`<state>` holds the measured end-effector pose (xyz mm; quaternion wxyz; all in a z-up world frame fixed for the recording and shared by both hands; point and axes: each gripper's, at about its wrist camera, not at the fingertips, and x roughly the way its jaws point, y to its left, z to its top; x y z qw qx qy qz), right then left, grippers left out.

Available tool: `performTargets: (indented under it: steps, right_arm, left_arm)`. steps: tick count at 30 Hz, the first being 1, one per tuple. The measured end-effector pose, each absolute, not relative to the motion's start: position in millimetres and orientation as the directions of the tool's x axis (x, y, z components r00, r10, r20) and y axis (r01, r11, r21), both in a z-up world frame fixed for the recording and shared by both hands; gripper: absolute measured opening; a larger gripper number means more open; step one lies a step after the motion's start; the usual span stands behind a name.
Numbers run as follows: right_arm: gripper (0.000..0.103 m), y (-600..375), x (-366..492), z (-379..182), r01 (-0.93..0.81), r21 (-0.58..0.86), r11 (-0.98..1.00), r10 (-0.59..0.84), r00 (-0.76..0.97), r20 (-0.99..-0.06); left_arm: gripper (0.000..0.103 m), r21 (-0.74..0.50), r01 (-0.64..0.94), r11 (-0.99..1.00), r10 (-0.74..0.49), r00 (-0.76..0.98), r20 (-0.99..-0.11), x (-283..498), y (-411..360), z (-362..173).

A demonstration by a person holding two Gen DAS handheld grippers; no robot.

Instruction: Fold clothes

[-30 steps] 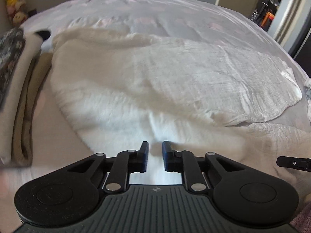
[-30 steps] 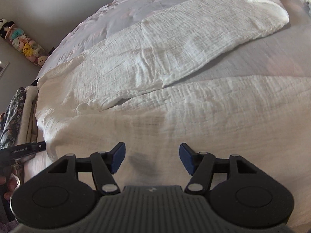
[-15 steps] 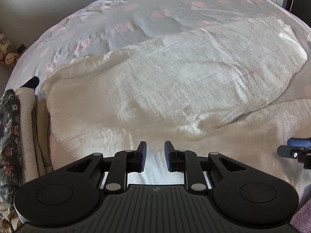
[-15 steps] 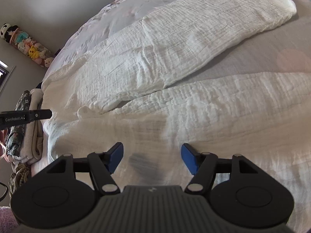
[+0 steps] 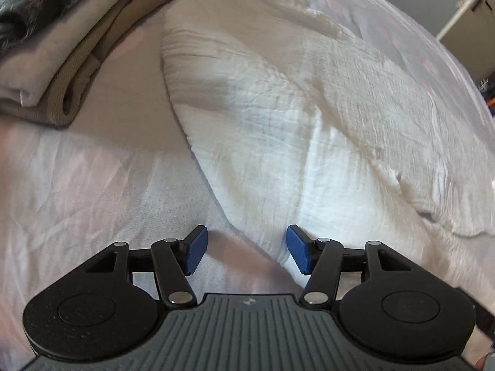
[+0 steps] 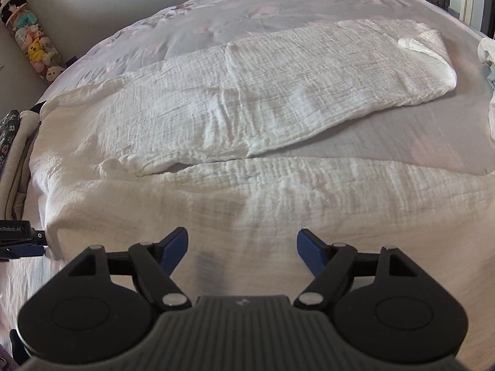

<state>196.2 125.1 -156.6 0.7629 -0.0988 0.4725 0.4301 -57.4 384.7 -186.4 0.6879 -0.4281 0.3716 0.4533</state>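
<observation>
Opening wide, the left tool (image 5: 244, 253) sits over the white cloth's (image 5: 294, 123) edge to grab it; the right tool (image 6: 243, 252) opens too, empty.

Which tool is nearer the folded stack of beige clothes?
Left. The left tool is just below the folded stack, its jaws opening over the white garment's edge. The right tool is further right, over the garment.

Each view looks steeply down along its own fingers at the bed (image 5: 92, 185). The left view sits close over the white garment (image 5: 278, 108) by its left edge. The right view, farther back, shares the garment (image 6: 247, 117) and the folded stack (image 6: 15, 154).
</observation>
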Motion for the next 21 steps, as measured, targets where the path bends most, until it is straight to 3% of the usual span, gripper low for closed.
performTargets:
  steps: [2, 3, 6, 15, 21]
  right_arm:
    - [0.08, 126.1, 195.7, -157.7, -0.749, 0.257, 0.611, 0.56, 0.179, -0.809]
    - [0.08, 126.7, 195.5, -158.2, -0.749, 0.257, 0.611, 0.558, 0.177, -0.811]
    - [0.08, 127.2, 195.4, -158.3, -0.745, 0.255, 0.617, 0.555, 0.182, -0.811]
    - [0.08, 122.4, 202.5, -156.3, -0.699, 0.237, 0.675, 0.547, 0.258, -0.796]
    - [0.08, 123.1, 210.7, -163.7, -0.674, 0.233, 0.701, 0.529, 0.272, -0.804]
  left_arm:
    - [0.035, -0.293, -0.931, 0.217, 0.327, 0.352, -0.877, -55.5, 391.0, -182.4]
    - [0.021, -0.309, -0.924, 0.226, 0.331, 0.371, -0.868, -52.8, 394.8, -179.2]
    - [0.002, -0.334, -0.903, 0.271, 0.344, 0.415, -0.842, -40.5, 405.8, -165.7]
    - [0.001, -0.211, -0.818, 0.535, 0.414, 0.471, -0.779, 47.6, 440.1, -88.8]
    - [0.001, -0.115, -0.762, 0.637, 0.371, 0.434, -0.821, 120.7, 462.0, -99.2]
